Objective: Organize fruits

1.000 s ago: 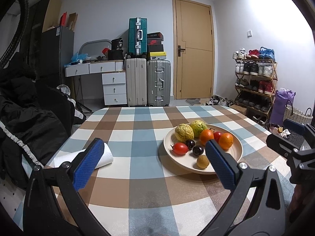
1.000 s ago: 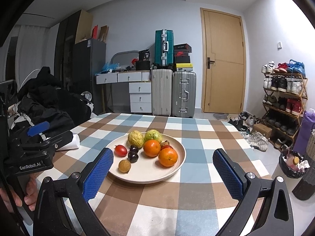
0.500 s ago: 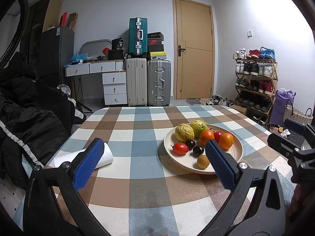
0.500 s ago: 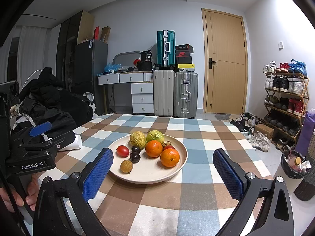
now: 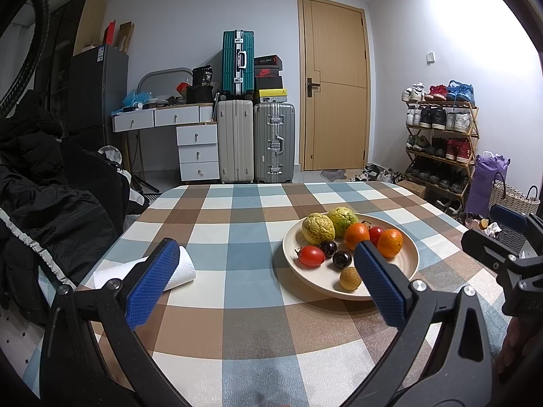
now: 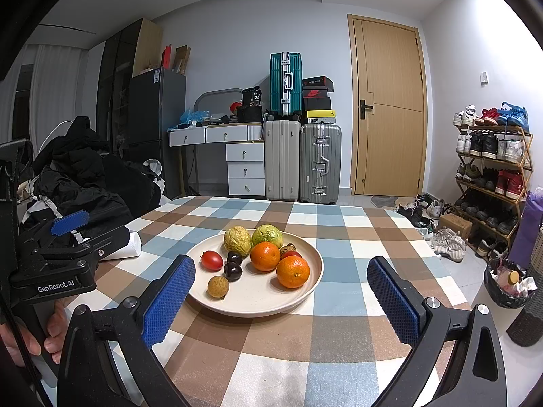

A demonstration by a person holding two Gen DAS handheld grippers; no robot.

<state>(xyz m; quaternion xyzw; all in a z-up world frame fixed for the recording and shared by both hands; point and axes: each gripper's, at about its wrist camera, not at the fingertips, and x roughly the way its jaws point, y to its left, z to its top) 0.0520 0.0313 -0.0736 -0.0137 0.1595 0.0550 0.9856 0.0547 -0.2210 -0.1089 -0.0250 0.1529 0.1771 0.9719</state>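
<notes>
Left wrist: we see left claw [image 5: 264, 271] spread wide, empty, above bench [image 5: 237, 251]; plate [image 5: 295, 268] of fruit ahead-right. Tomato [image 5: 311, 256] soft, slippery: we judge light pinch across middle.

Right wrist: right claw [image 6: 280, 285] wide apart, empty, plate [image 6: 258, 302] between pads. Oranges [image 6: 293, 271] firm, round, roll-prone; take at equator.

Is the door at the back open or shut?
Shut. The door sits flush in its frame in both views, with no gap showing at either edge and nothing visible beyond it.
</notes>
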